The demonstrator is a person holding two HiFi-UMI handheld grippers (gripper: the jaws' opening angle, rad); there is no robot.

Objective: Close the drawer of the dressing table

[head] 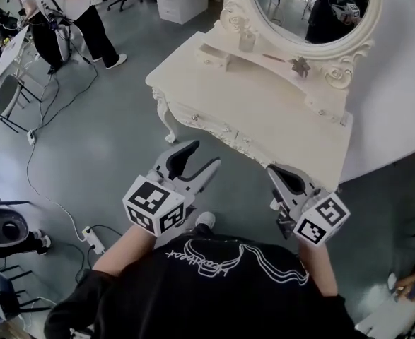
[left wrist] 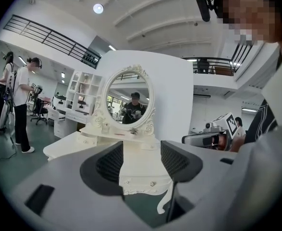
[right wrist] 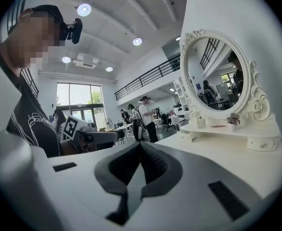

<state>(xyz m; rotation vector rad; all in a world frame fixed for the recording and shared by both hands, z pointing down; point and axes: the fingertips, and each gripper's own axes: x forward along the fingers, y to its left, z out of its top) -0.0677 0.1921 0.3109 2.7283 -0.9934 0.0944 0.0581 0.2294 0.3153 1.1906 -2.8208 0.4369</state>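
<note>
The cream dressing table (head: 264, 111) with its oval mirror (head: 306, 6) stands ahead of me. In the left gripper view its carved front (left wrist: 143, 182) with a small knob (left wrist: 153, 183) shows between my jaws. No drawer sticks out past the front edge in the head view. My left gripper (head: 203, 155) (left wrist: 143, 160) is open and empty, a short way off the table's front left. My right gripper (head: 273, 169) (right wrist: 141, 150) hovers just off the front right edge, its pads together with nothing between them.
On the table's back shelf stand a small cup (head: 247, 41) and a little plant (head: 300, 66). A white curved wall (head: 398, 83) backs the table. A power strip (head: 92, 239) and cables lie on the grey floor at left. Two people (head: 87, 13) stand far left.
</note>
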